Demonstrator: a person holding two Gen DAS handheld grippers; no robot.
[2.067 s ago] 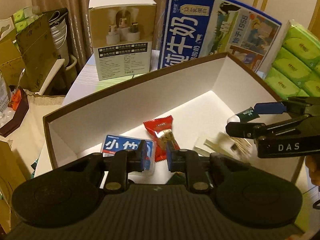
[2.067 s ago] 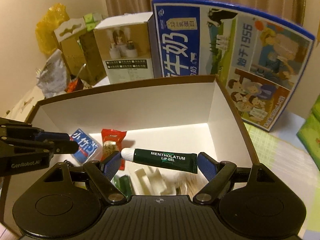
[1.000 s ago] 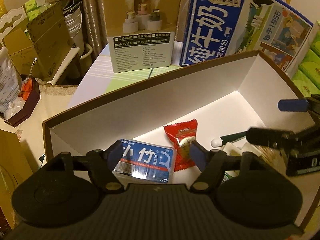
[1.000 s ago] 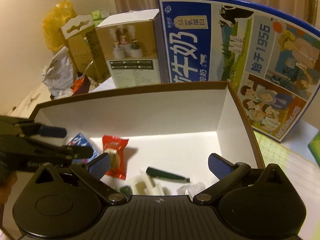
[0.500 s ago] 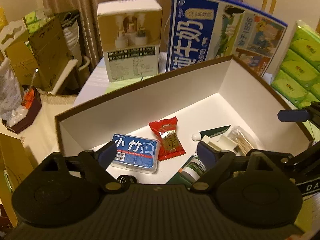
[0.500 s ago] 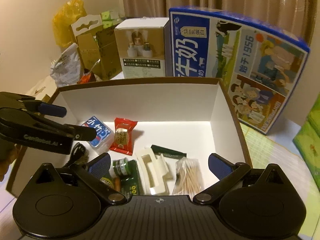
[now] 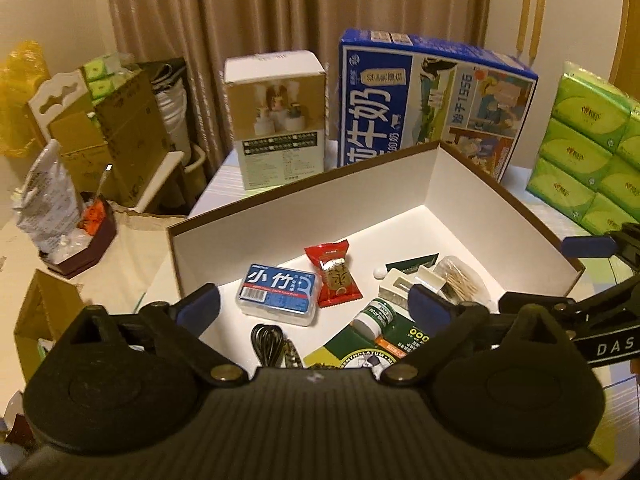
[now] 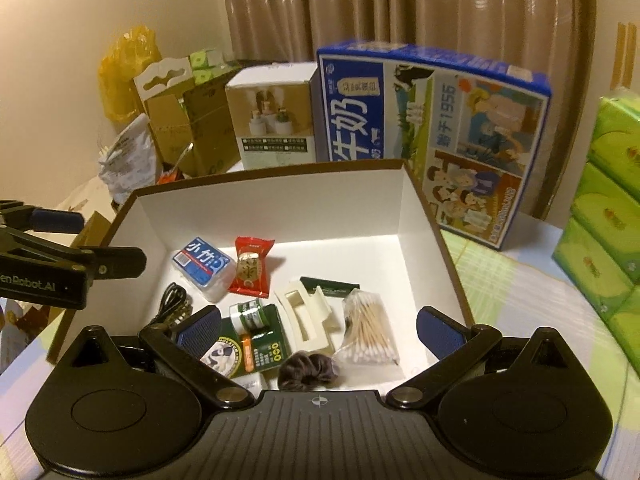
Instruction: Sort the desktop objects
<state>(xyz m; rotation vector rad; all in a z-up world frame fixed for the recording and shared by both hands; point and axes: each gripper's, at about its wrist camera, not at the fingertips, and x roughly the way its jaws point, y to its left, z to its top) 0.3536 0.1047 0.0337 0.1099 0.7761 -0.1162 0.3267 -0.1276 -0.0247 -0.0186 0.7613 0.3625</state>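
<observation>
A brown-rimmed white box (image 7: 304, 216) (image 8: 280, 200) holds a blue floss case (image 7: 277, 294) (image 8: 203, 266), a red snack packet (image 7: 334, 274) (image 8: 250, 266), a dark green lip gel tube (image 7: 412, 265) (image 8: 330, 285), a white clip (image 8: 308, 320), a bag of cotton swabs (image 8: 370, 330), a green bottle and pack (image 8: 256, 330), a black cable (image 8: 170, 300) and a dark hair tie (image 8: 308, 370). My left gripper (image 7: 314, 306) and right gripper (image 8: 318, 328) are both open and empty, held above the box's near side.
Behind the box stand a blue milk carton (image 7: 432, 108) (image 8: 432, 132) and a beige product box (image 7: 278, 120). Green tissue packs (image 7: 592, 148) (image 8: 612, 216) are stacked at the right. Cardboard boxes and bags (image 7: 100, 136) crowd the left.
The right gripper opened and dropped the lip gel tube into the box; the left gripper opened and left the floss case there. Both grippers pulled back and up.
</observation>
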